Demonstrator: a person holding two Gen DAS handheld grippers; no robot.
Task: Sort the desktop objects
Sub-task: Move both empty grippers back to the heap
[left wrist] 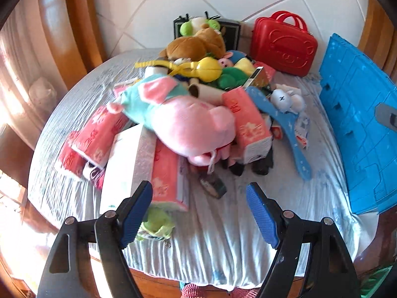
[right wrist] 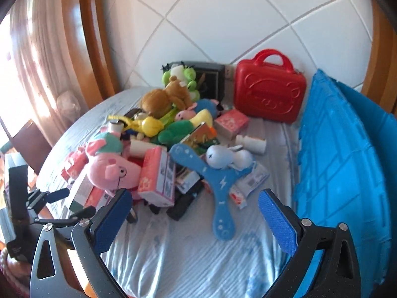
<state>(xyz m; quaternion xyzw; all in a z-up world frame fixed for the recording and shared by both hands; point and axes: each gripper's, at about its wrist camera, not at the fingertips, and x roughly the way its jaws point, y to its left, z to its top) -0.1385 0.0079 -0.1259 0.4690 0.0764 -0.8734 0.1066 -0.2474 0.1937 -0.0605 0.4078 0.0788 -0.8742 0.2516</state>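
Both tongs, left gripper (left wrist: 198, 213) and right gripper (right wrist: 193, 221), are hanging wide open and empty just short of the pink pig plush (left wrist: 191, 124), which is lying atop the pile, looking soft and light, best pinched across its body.

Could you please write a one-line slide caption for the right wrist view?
Open right gripper above a cloth-covered table, facing a toy pile, red case and blue crate.

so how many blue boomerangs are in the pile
1. The blue boomerang lies at the pile's near right edge, under the white bunny plush, one arm reaching toward the camera. Others may be buried in the heap.
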